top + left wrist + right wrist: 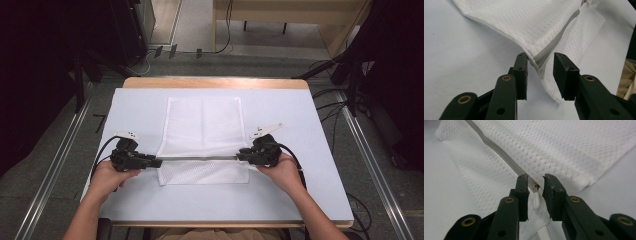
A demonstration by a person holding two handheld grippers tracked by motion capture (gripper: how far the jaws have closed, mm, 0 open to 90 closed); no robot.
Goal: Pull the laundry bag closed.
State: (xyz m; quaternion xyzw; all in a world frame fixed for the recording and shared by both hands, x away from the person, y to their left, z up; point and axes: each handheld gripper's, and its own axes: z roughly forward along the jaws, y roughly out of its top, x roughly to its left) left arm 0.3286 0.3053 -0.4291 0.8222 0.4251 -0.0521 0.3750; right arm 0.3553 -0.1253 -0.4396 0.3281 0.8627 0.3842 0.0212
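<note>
Mesh bag's (202, 135) zip ends between both parted claws

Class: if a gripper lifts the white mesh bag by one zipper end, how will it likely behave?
The mesh bag would probably droop: thin netting, already folded along the zipper. It looks light, lying flat. The left gripper might slip off its thin edge.

The mesh bag (202, 131) is white netted cloth, thin, full of tiny holes, soft and matt. Its zipper (499, 151) is flat grey woven tape with a little glossy white plastic pull (536, 199). The table cover (140, 105) looks like smooth matt pale sheet, and the table edge (215, 82) is bare light wood. Gripper (540, 75) jaws are matt black plastic, a bit scuffed, with shiny brass-looking rivets.
</note>
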